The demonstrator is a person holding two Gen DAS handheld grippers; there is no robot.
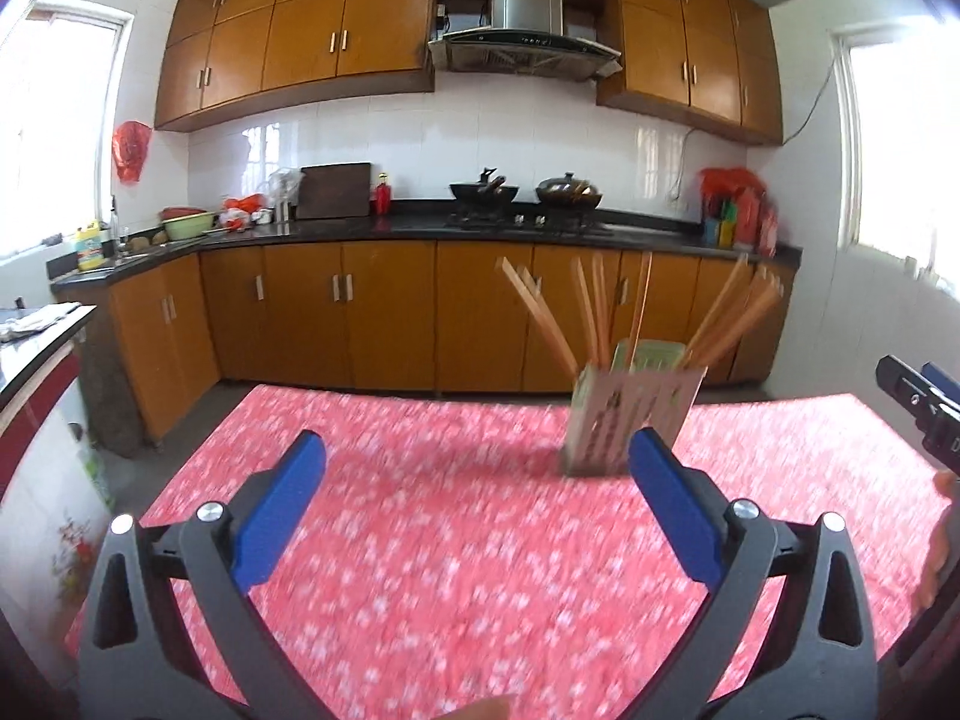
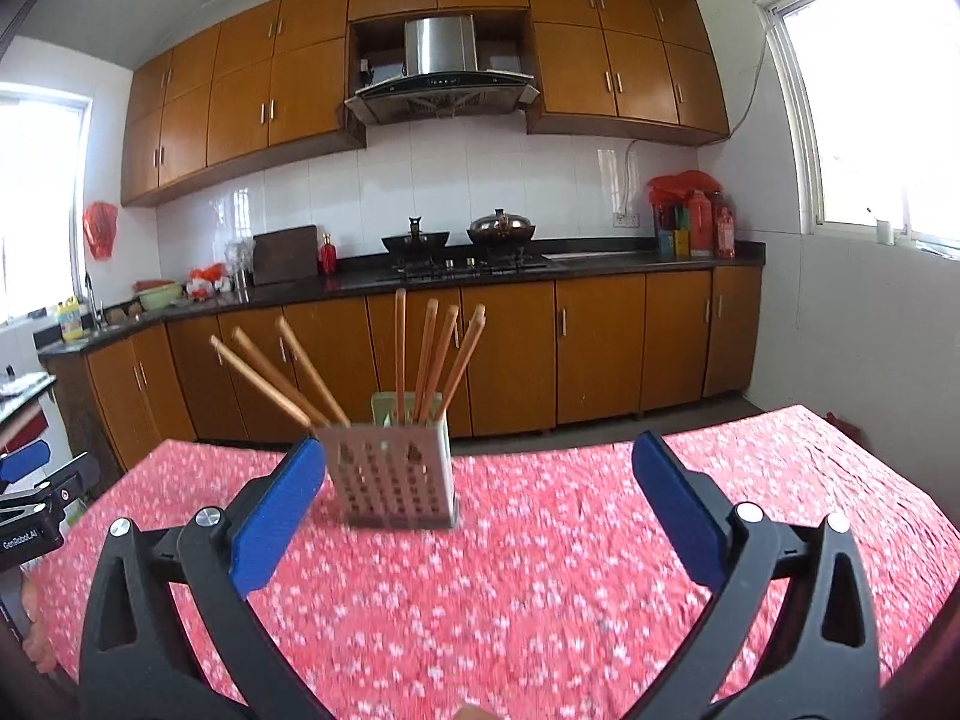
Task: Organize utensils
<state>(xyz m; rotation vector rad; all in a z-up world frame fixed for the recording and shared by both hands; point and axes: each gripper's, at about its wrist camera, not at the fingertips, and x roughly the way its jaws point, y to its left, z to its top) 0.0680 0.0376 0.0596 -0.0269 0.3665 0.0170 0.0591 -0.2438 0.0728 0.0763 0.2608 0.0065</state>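
Observation:
A perforated beige utensil holder [image 1: 627, 420] [image 2: 393, 477] stands upright on the red flowered tablecloth [image 1: 456, 528] [image 2: 540, 570]. Several wooden chopsticks [image 1: 591, 315] [image 2: 429, 354] stick up out of it, fanned left and right. My left gripper [image 1: 477, 456] is open and empty, above the cloth, with the holder just behind its right finger. My right gripper [image 2: 477, 462] is open and empty, with the holder between its fingers but farther back. The right gripper also shows at the right edge of the left wrist view [image 1: 918, 402]; the left gripper shows at the left edge of the right wrist view [image 2: 36, 492].
Behind the table runs a dark kitchen counter [image 1: 420, 225] [image 2: 600, 261] with a stove, two woks [image 1: 522, 189] [image 2: 462, 234], a cutting board, bottles and bowls, over brown cabinets. A red-and-white cabinet [image 1: 36, 420] stands left of the table.

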